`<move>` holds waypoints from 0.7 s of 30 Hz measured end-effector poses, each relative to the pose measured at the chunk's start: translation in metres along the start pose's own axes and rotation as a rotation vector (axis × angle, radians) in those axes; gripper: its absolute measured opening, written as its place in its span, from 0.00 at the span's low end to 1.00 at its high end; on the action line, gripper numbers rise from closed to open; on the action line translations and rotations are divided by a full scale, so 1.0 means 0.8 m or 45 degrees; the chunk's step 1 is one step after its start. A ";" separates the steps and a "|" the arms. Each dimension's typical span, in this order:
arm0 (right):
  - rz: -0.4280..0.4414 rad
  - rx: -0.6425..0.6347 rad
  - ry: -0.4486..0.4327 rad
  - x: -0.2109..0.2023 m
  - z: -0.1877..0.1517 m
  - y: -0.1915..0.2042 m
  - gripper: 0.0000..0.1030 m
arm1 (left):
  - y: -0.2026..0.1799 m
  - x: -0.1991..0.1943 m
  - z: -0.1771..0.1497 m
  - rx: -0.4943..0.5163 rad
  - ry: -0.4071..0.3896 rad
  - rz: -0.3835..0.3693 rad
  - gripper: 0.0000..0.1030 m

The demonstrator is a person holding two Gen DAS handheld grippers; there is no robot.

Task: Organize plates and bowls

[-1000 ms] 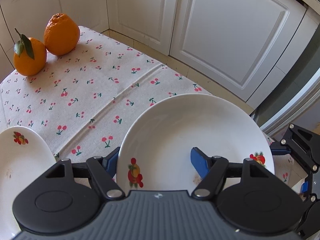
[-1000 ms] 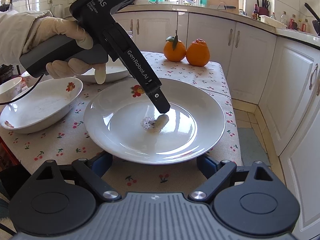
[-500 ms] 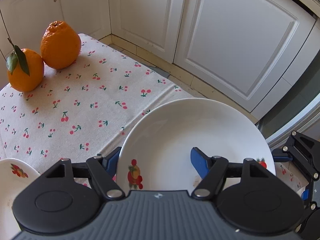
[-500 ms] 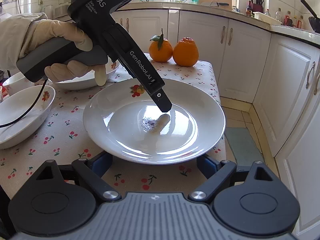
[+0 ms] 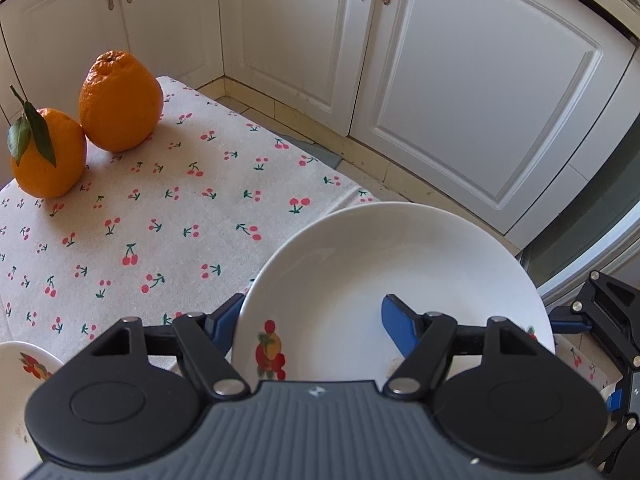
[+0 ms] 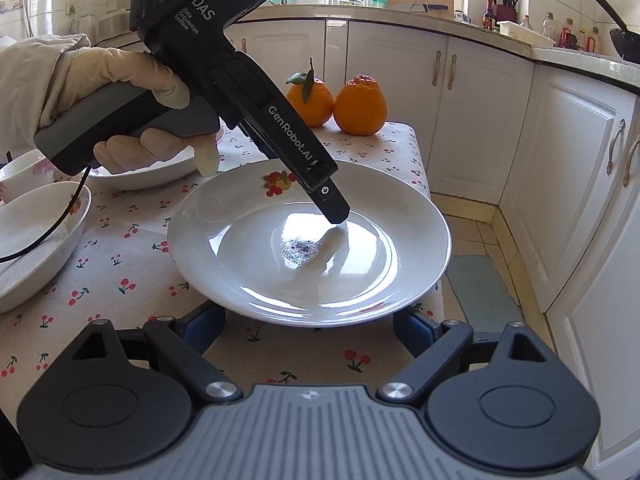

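Plate (image 6: pixel 308 264) white, red-yellow fruit print on rim. Cloth (image 5: pixel 168 216) cream, red cherries (green stems). Oranges (image 5: pixel 118 100) orange. Cabinets (image 5: pixel 480 100) white.

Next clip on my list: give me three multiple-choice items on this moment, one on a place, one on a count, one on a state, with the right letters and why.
1. Where do the oranges sit?
A. on the far end of the table
B. in the plate
C. on the floor

2. How many oranges are there?
A. one
B. two
C. four

3. How does the left gripper stand to the plate?
A. far from it, jaws shut
B. jaws astride its rim, one finger inside, one outside
C. lying flat in it

Answers:
1 A: they stand on the cherry tablecloth beyond the plate.
2 B: both views show a pair, side by side.
3 B: the left wrist view shows a blue finger over the plate and the other outside the rim.
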State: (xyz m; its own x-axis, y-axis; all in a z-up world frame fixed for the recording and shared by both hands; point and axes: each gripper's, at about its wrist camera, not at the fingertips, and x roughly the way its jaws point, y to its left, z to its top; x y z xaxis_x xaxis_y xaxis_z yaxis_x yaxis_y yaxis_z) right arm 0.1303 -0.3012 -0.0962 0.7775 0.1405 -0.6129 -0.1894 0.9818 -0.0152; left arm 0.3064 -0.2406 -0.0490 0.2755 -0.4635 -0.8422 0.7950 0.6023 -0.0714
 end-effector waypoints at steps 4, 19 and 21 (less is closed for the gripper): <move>0.002 -0.005 -0.021 -0.010 0.001 0.003 1.00 | -0.006 -0.014 -0.005 0.015 -0.028 0.018 0.80; 0.000 -0.050 -0.088 -0.080 -0.004 0.049 1.00 | -0.031 -0.147 -0.064 -0.101 -0.196 0.026 0.95; 0.007 -0.059 -0.101 -0.090 -0.005 0.056 1.00 | -0.036 -0.165 -0.080 -0.123 -0.231 0.053 0.95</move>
State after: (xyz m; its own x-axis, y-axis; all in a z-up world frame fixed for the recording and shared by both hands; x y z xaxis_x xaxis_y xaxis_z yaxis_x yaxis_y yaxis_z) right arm 0.0637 -0.2679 -0.0562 0.8212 0.1577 -0.5484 -0.2203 0.9742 -0.0497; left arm 0.2125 -0.1548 0.0301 0.4069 -0.5410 -0.7360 0.7278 0.6790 -0.0967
